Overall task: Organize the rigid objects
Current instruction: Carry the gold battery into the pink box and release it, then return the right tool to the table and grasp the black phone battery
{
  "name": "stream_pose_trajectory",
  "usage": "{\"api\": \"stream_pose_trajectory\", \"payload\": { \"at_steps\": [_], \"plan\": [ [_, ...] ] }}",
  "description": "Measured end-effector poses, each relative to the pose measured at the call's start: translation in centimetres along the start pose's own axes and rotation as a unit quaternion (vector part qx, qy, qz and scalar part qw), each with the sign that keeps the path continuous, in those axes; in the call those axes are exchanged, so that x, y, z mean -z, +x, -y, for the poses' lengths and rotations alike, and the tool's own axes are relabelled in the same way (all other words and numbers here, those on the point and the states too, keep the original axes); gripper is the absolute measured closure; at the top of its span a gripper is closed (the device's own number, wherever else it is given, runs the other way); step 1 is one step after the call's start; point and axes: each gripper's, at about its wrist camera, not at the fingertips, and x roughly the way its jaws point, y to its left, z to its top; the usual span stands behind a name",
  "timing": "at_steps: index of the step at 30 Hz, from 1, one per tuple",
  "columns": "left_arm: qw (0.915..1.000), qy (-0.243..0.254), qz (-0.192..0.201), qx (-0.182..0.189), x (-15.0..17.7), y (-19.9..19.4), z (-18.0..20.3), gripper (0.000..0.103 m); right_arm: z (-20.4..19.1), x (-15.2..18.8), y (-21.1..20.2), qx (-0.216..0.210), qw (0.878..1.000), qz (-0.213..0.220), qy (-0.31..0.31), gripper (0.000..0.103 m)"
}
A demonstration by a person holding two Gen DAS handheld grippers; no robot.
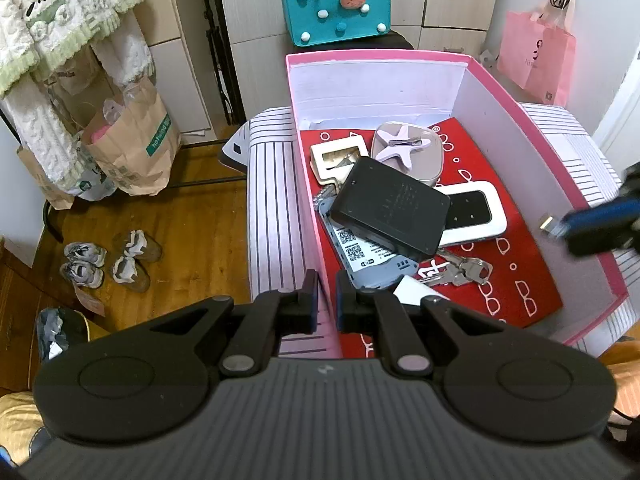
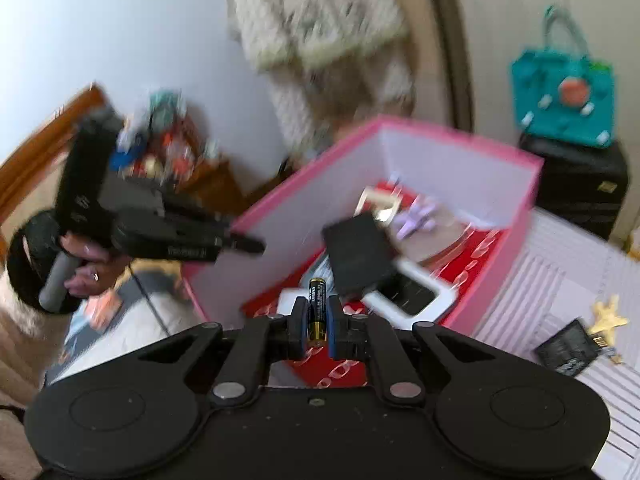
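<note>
A pink box [image 1: 536, 136] with white inner walls and a red lining stands on a striped cover. Inside lie a black flat device [image 1: 390, 208], a white device with a dark screen [image 1: 476, 212], keys [image 1: 460, 270], a pale starfish on a grey dish [image 1: 404, 144], a beige frame [image 1: 336, 156] and a grey card with QR codes [image 1: 360, 252]. My left gripper [image 1: 327, 292] is shut on the box's near left wall; in the right wrist view the left gripper [image 2: 248, 245] meets the pink rim. My right gripper [image 2: 318, 308] is shut on a black and gold battery [image 2: 317, 292] above the box's near end.
A teal felt bag [image 1: 336, 4] stands behind the box and a pink paper bag [image 1: 536, 56] hangs at back right. Shoes [image 1: 108, 260] and brown paper bags [image 1: 132, 148] are on the wooden floor to the left. A gold star [image 2: 608, 312] and a black card [image 2: 568, 348] lie on the striped cover [image 2: 552, 264].
</note>
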Motion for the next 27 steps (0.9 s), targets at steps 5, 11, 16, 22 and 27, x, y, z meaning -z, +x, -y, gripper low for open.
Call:
{"api": "stream_pose_trajectory", "payload": {
  "at_steps": [5, 11, 16, 22, 27],
  "plan": [
    [1.0000, -0.005, -0.002, 0.001, -0.1, 0.1, 0.0, 0.095, -0.9, -0.3, 4.2, -0.001, 0.997, -0.076, -0.027, 0.092],
    [1.0000, -0.007, -0.003, 0.002, -0.1, 0.1, 0.0, 0.095, -0.4, -0.6, 5.1, 0.011, 0.996, -0.085, -0.039, 0.086],
    [0.9998, -0.018, -0.004, 0.006, -0.1, 0.2, -0.2, 0.095, 0.4, -1.4, 0.5, 0.002, 0.999, -0.026, -0.025, 0.084],
    [0.9996, -0.027, -0.004, 0.004, -0.1, 0.2, 0.0, 0.095, 4.1, -0.1, -4.9, 0.057, 0.997, 0.048, 0.021, 0.071],
    [0.9993, -0.037, -0.005, 0.002, -0.1, 0.1, -0.2, 0.095, 9.4, 2.9, -6.3, 0.126, 0.986, 0.063, 0.087, 0.067]
  ]
}}
